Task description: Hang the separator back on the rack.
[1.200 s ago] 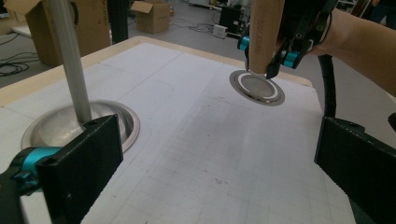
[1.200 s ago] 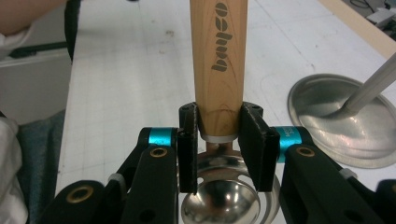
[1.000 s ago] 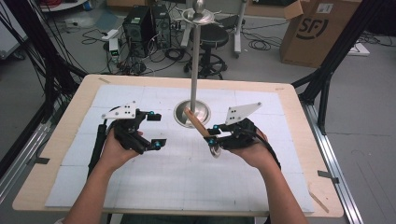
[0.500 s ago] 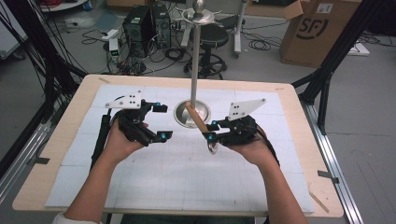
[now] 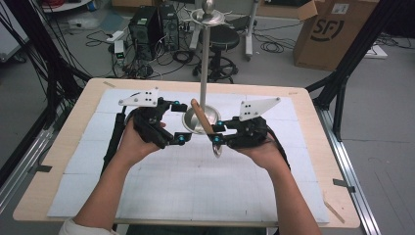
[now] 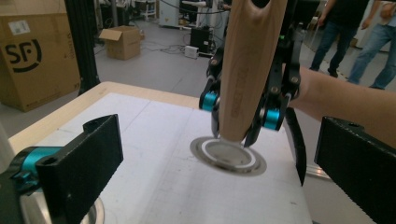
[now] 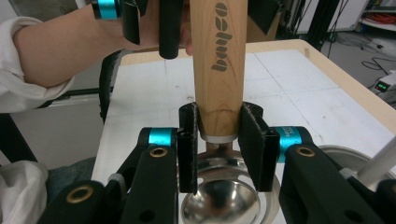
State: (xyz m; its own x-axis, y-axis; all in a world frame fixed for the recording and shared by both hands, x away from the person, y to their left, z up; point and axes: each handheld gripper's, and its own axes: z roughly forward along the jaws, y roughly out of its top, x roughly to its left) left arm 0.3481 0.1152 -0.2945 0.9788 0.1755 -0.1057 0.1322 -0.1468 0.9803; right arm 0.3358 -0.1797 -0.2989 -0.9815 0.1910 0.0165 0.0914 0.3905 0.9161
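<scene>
Step in hand, as judged: carrying a wooden-handled ladle (image 5: pixel 204 122) toward the hanging stand (image 5: pixel 203 73) at the table's far centre; right gripper (image 7: pixel 219 144) has its jaws clamped on the handle's lower end, bowl hanging below, handle tilted up and far-left; left gripper (image 5: pixel 177 123) hovers just left with jaws wide, empty; next move probably calls for lifting the handle's hole to a hook; both forearms reach in from the near edge.

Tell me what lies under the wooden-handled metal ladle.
Under the wooden-handled metal ladle, clamped in the right gripper, lies the white gridded mat. Its bowl hides the mat directly below.
</scene>
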